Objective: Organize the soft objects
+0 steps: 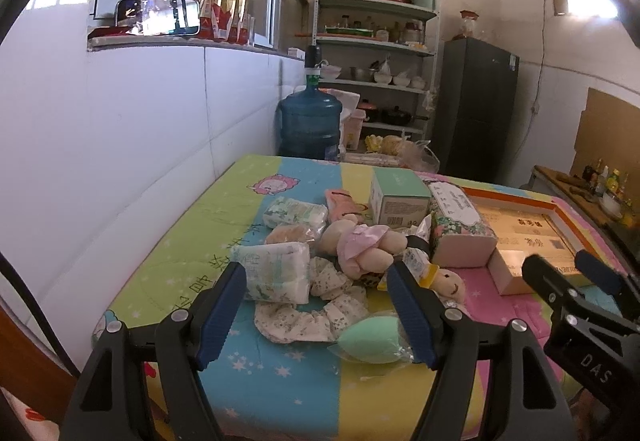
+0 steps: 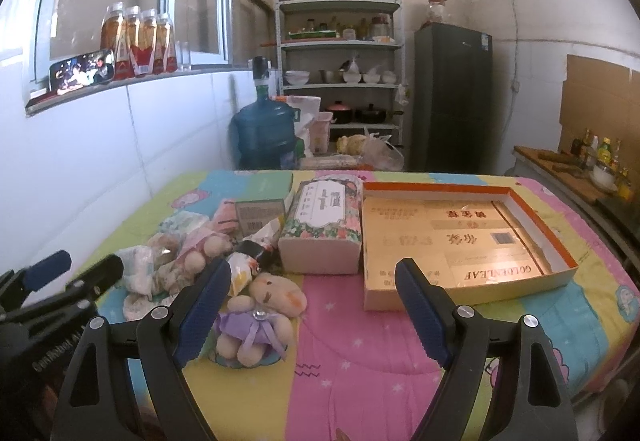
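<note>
A kitchen-like room held a worktop [image 2: 360, 361] draped in a striped cartoon quilt, with a tiled wall and window on one side.

Nearest the cameras, both tools hovered over the front edge. The left gripper [image 1: 320, 305] had its fingers [image 1: 222, 315] spread wide, grasping nothing; between them lay a mint sponge [image 1: 370, 341] in clear wrap, a floral scrunchie [image 1: 320, 305] and a tissue pack [image 1: 276, 273]. The right gripper [image 2: 316, 315] was likewise released, its fingers [image 2: 420, 315] apart over bare quilt, with a purple-dressed bear [image 2: 260, 317] just beside the left finger.

Behind these sat the jumble of soft things: a pink-dressed doll [image 1: 360, 245], a second tissue pack [image 1: 296, 211] and a bun [image 1: 290, 235] in wrap, all touching or overlapping. Just beyond stood a green carton [image 1: 400, 199] and a floral tissue box [image 2: 324, 229]. Beside that box lay an open orange-rimmed tray [image 2: 560, 237], nothing soft in it.

Farther back stood a blue water jug [image 2: 264, 133], a shelf [image 2: 340, 45] of bowls and pots, a dark fridge [image 2: 452, 97], and bottles [image 2: 138, 41] on the sill.
</note>
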Demonstrator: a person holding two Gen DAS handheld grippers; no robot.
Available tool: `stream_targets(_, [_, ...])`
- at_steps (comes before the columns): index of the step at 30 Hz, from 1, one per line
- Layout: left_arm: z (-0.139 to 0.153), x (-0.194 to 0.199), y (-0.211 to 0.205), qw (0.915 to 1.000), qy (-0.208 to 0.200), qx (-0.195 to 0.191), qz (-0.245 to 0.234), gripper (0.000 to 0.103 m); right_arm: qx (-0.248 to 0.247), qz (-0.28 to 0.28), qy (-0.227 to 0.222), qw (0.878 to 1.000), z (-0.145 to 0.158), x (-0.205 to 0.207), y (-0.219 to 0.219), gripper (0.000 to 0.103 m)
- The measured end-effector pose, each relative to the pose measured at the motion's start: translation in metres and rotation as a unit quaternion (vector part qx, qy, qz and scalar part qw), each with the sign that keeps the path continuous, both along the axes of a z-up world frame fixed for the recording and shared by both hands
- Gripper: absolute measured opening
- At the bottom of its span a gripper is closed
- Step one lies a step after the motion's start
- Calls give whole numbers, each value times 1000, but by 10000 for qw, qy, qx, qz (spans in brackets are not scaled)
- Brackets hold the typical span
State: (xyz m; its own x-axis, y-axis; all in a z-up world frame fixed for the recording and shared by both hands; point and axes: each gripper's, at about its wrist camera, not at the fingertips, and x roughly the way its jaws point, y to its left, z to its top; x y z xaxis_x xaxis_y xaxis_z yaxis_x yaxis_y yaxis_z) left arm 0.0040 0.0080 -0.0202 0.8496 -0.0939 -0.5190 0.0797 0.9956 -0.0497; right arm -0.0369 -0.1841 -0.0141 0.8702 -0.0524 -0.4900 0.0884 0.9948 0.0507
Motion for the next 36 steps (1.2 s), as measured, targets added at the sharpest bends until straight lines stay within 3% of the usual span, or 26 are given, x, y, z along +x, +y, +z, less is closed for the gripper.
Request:
stream_targets(17, [-38,4,31,9994,174,-247,-187,73,538,666,658,9942,-53,36,8,85])
stream_targets(25, [-40,35,41,9994,186,-266,-97,73,653,630,710,9933,-62,61,10,85])
stream_targets(36, [-62,82,47,9971,590,-428,-222,73,880,647,1110,9878,-84,84,7,85])
